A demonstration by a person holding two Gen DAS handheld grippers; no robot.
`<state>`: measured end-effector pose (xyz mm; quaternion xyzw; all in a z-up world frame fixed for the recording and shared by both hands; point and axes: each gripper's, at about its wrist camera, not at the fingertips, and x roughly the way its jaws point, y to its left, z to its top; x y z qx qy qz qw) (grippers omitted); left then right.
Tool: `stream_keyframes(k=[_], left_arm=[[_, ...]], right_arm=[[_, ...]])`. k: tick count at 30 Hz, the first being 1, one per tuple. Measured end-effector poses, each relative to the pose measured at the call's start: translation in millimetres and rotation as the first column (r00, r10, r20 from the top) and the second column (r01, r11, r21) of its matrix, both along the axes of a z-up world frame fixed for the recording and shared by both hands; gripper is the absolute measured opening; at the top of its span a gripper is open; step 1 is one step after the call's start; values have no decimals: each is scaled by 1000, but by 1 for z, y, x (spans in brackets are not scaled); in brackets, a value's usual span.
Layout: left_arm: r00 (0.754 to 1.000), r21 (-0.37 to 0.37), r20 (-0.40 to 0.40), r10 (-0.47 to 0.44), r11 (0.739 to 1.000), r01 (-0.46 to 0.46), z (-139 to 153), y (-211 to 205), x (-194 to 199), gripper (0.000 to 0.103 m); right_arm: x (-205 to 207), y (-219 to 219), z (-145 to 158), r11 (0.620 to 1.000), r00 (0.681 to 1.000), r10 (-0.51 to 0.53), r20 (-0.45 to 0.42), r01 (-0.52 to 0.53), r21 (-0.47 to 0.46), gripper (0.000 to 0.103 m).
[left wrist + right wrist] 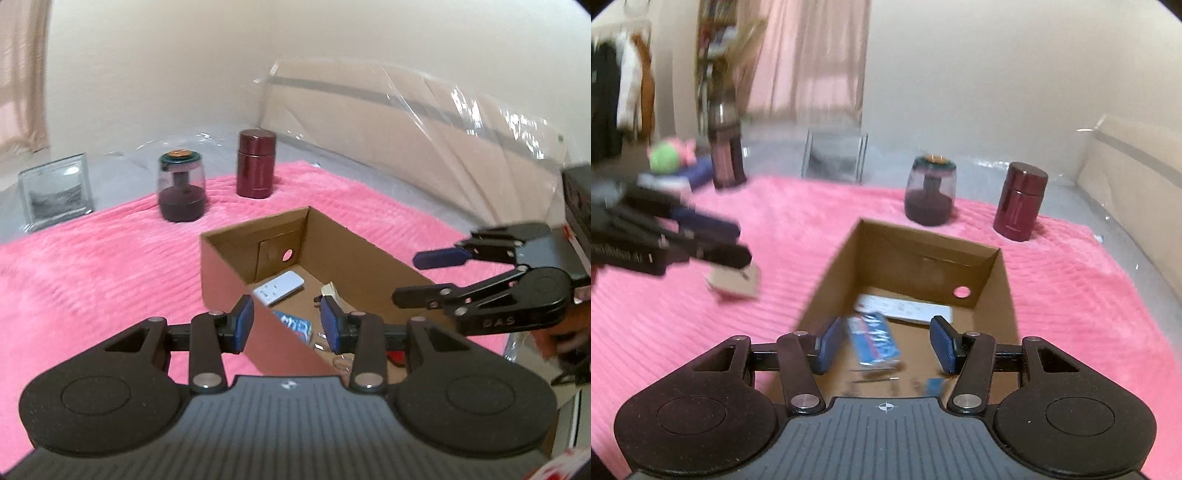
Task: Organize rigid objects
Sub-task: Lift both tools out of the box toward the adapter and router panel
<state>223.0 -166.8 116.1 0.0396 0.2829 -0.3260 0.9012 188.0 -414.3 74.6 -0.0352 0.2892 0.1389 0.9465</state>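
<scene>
An open cardboard box (pixel 343 240) (pixel 997 273) sits on a pink blanket. Inside lie a white remote (pixel 279 288) (pixel 905 306), a blue packet (pixel 295 326) (pixel 873 341) and small metal bits. My left gripper (pixel 287 325) is open and empty over the box's near left wall. My right gripper (pixel 886 345) is open and empty above the box's near end; it also shows in the left wrist view (pixel 417 277) over the box's right wall. A maroon canister (pixel 256 163) (pixel 1019 201) and a clear jar with a dark base (pixel 181 186) (pixel 930 190) stand behind the box.
A small tan card (pixel 733 282) lies on the blanket left of the box, under the left gripper (pixel 738 243). A clear acrylic box (pixel 55 188) (pixel 834 155) and a dark bottle (pixel 726 147) stand at the back. A plastic-wrapped headboard (pixel 406 140) is on the right.
</scene>
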Motion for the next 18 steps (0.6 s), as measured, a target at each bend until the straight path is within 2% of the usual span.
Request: stream_keyframes(k=[3,6,12,18], left_arm=[[999,-36,-2,51,998,-51,-6,26,-28,34],[993,-40,-7,114,993,-115,-16,51,-55,34],[975,-20,-8,224,974,-224,-32,95,-100,34],[949,-21,-13,314,949,-314,-40,133,-130,34]], right_arm=[[-35,8,2,993,999,-38,22,35,117,51],[-65,21,-4,982,998,-60,26,54,182,51],[-106,53,-14,983,998,-46,40,38,182,51],[-124,83,-22,983,999,1,32,-7,184,51]])
